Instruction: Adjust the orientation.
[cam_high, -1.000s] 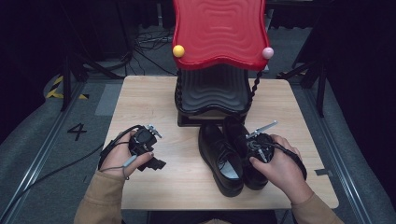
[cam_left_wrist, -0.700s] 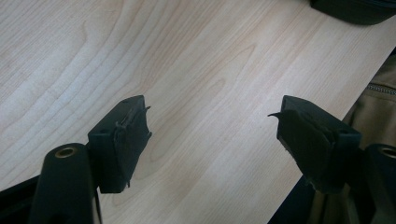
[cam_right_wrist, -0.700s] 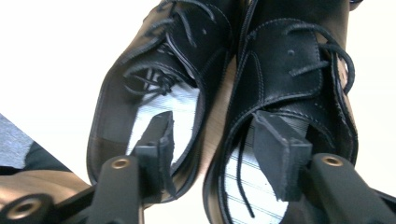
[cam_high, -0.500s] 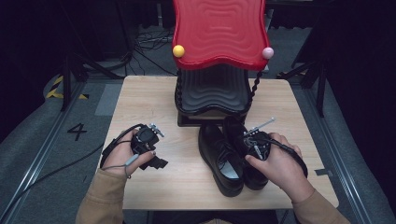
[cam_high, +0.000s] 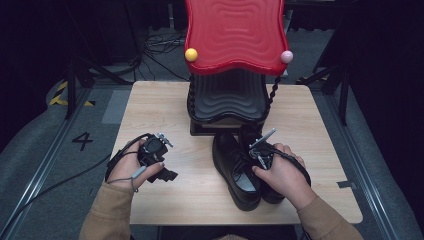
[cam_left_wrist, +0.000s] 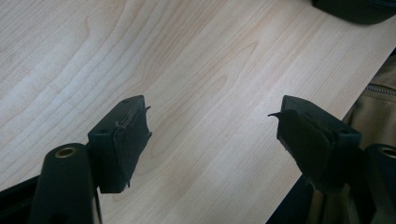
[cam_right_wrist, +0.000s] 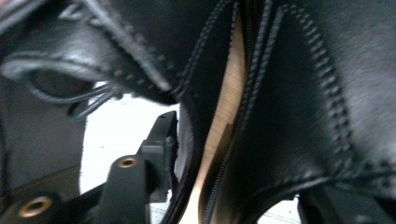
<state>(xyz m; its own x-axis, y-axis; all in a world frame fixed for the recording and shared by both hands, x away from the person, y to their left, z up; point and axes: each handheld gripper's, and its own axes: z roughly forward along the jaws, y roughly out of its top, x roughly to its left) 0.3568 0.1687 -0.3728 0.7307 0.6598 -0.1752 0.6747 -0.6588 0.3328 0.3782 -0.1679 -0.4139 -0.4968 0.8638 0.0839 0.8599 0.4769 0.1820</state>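
High view: taking the black two-tier stand (cam_high: 227, 102) with its red wavy top as my landmark, my left tool (cam_high: 159, 160) sits down and to the left of it, over bare desk (cam_high: 150, 107), well apart from the shoes. In the left gripper view its jaws stand wide apart with only wood grain between them. Just in front of the stand's base lies the pair of black lace-up shoes: the left shoe (cam_high: 234, 170) with its pale insole showing, and the right shoe (cam_high: 250, 137) touching it. My right tool (cam_high: 256, 154) is down at them; its jaws have just been closing. In the right gripper view one jaw sits inside the left shoe (cam_right_wrist: 116, 56) and the other outside the right shoe (cam_right_wrist: 327, 93), both shoes' adjoining walls between them, though I cannot tell whether the pads press.
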